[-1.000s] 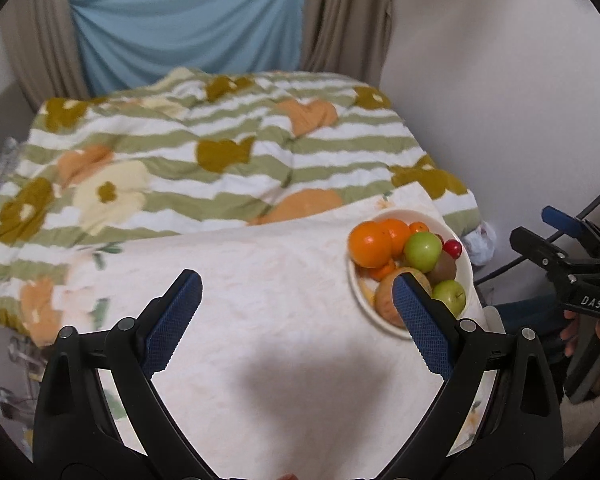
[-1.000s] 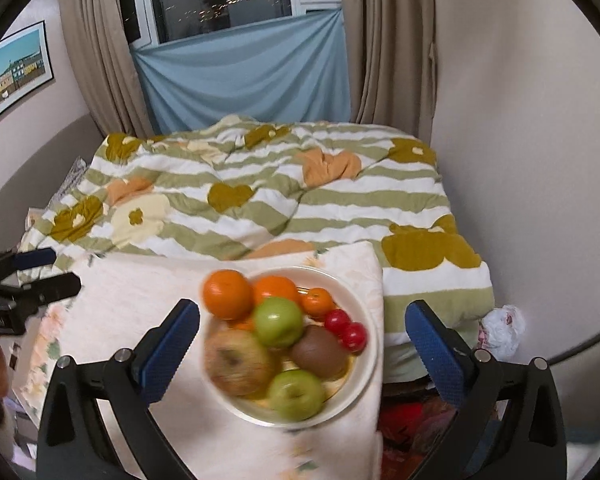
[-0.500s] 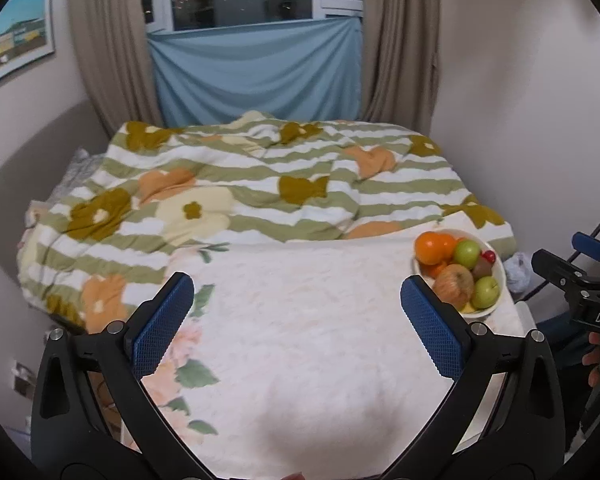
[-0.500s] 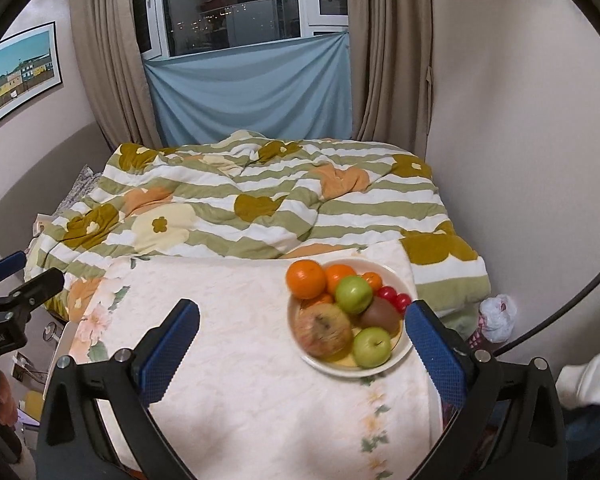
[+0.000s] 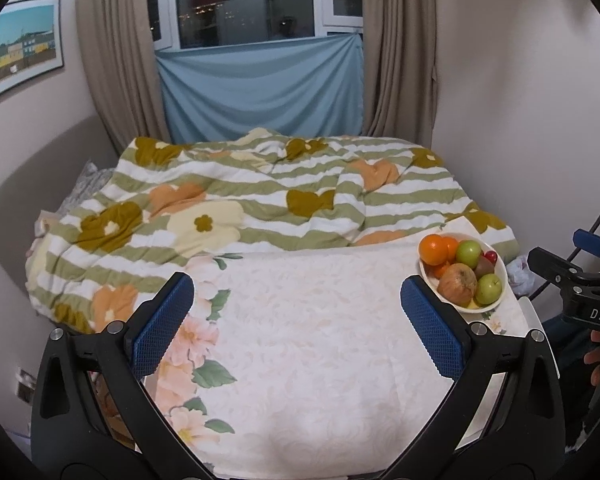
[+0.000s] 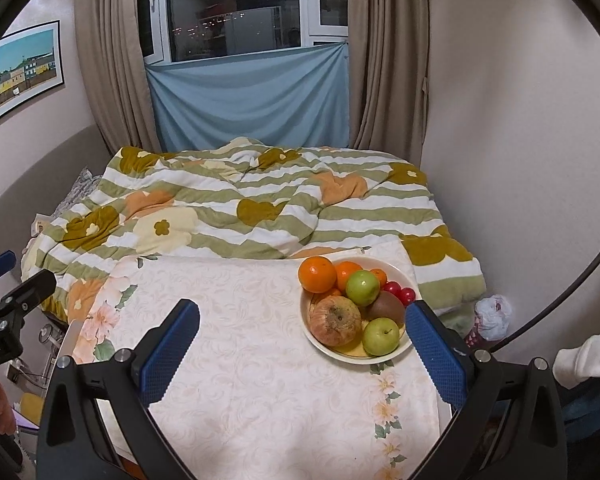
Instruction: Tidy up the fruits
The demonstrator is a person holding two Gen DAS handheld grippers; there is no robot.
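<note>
Since a moment ago we have drawn both the left hand-held gripper (image 5: 296, 324) and right hand-held gripper (image 6: 302, 350) back, released and empty above the worktop (image 6: 252, 344), the fruit bowl (image 6: 400, 354) sitting near its far right corner.

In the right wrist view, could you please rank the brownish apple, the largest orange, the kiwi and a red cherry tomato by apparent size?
1. Brownish apple
2. Largest orange
3. Kiwi, partly hidden, so unsure
4. Red cherry tomato
</note>
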